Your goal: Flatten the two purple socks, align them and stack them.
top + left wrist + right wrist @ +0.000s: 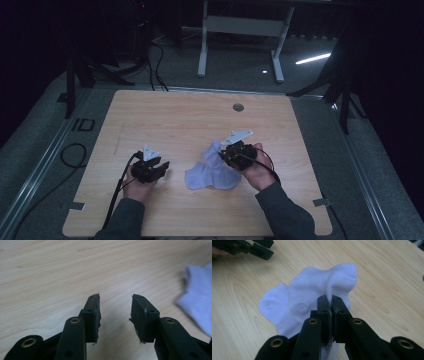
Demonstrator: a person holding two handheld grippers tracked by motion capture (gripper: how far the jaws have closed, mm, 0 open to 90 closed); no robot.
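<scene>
High view: my right claw sits right of the tabletop's centre, its jaws pressed together on a fold of a white sock. The sock lies crumpled on the wood near the front edge, between my two hands; its pinched part is lifted toward the right claw, and the rest rests flat.

Right claw view: the jaws meet with only a thin seam of fabric between the pads, and the sock bunches up just beyond the tips.

My left claw hovers just left of the sock, apart from it, with nothing in its hold.

Left claw view: the two jaws stand well apart over bare wood, and the sock's edge appears blurred at the right margin.

My left hand and right hand grip the claw bodies; a cable trails back from the left one.
</scene>
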